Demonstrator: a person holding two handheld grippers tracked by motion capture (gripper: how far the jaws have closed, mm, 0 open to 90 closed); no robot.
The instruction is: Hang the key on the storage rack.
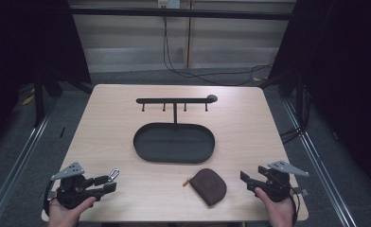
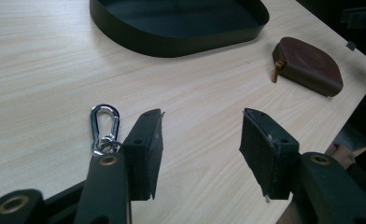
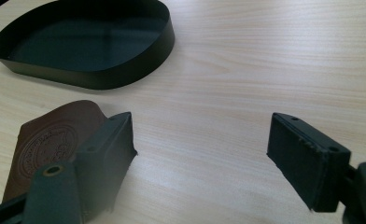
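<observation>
A black oval tray (image 1: 174, 144) lies mid-table, and a T-shaped hook rack (image 1: 174, 100) rises from its far side. Near the front edge rests a brown leather pouch (image 1: 209, 186) with a small tan zip pull. A silver carabiner (image 1: 113, 174) lies front left. My left gripper (image 1: 107, 184) is open on the table, the carabiner (image 2: 104, 128) just outside its left jaw. My right gripper (image 1: 246, 180) is open at the front right, with the pouch (image 3: 50, 135) beside and behind its left jaw. Between both pairs of jaws (image 2: 202, 116) (image 3: 202, 123) there is bare wood only.
The light wooden table (image 1: 103, 123) ends close in front of both hands. The tray (image 2: 181, 23) (image 3: 87, 46) holds nothing. A dark frame and rails flank the table, and cables lie on the floor beyond its far edge.
</observation>
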